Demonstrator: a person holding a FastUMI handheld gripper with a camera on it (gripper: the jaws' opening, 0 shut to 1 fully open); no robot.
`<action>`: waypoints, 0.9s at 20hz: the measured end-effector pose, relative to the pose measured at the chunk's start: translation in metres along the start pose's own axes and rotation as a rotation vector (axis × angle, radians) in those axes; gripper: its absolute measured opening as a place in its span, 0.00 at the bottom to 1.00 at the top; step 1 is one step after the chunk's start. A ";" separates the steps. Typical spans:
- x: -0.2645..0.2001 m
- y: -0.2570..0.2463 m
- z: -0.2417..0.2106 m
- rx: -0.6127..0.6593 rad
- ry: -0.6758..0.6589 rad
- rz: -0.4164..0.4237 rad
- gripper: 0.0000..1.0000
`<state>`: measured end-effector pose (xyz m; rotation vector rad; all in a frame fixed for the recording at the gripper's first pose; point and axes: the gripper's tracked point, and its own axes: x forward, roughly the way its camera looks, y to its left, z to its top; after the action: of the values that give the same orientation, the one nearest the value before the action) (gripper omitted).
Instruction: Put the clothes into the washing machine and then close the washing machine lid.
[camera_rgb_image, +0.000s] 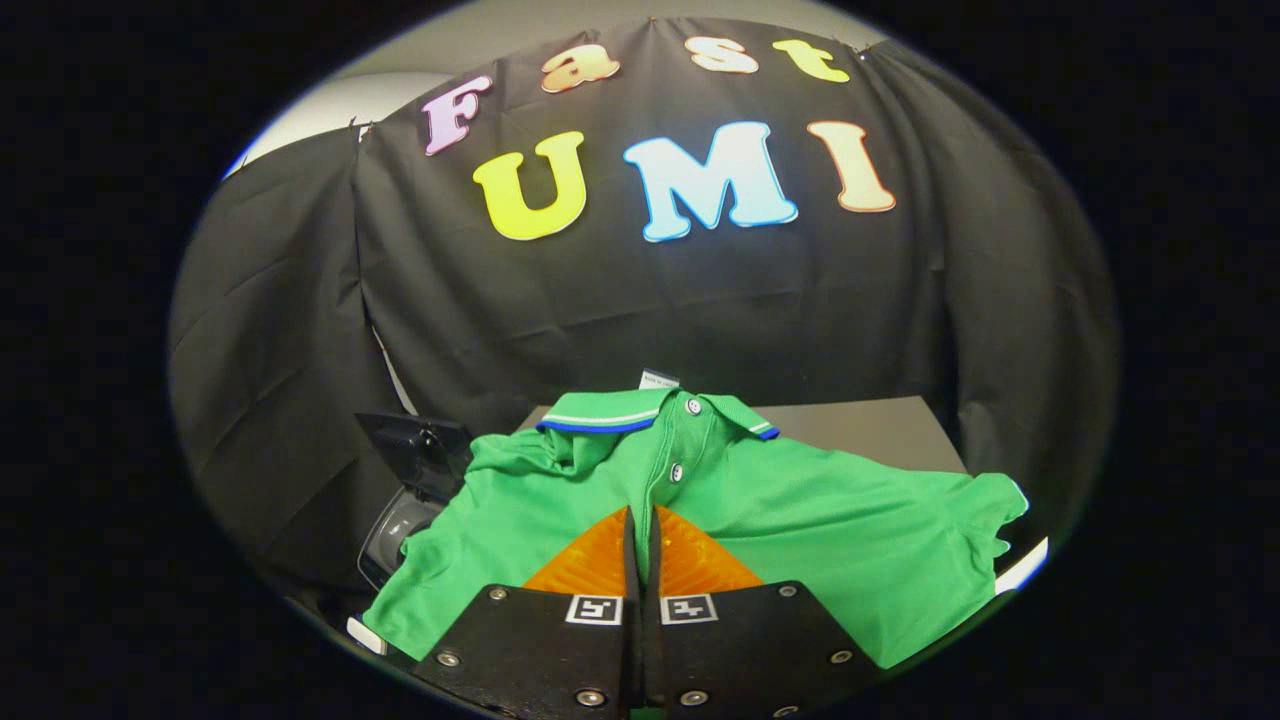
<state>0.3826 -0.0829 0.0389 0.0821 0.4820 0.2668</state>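
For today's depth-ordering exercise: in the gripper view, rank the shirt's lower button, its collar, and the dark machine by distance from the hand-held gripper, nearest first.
The hand-held gripper has its fingers nearly together over the green shirt.
1. Lower button: just ahead of the fingertips.
2. Collar: beyond the button, at the shirt's far edge.
3. Dark machine: off to the left, partly under the sleeve; its rank against the collar is uncertain.

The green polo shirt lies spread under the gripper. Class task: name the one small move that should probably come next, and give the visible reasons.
Probably lift. The gripper has its fingers drawn almost together over the green polo shirt, seemingly pinching a fold below the button placket. The shirt lies spread on the table, and the washing machine sits to the fingers' left, so raising the cloth clear should come first.
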 end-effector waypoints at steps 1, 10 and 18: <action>-0.002 0.003 0.002 -0.012 -0.013 -0.009 0.00; -0.018 0.059 0.032 -0.043 -0.136 0.022 0.00; -0.012 0.143 0.054 -0.105 -0.217 0.118 0.00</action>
<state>0.3641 0.0501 0.1123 0.0368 0.2476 0.3936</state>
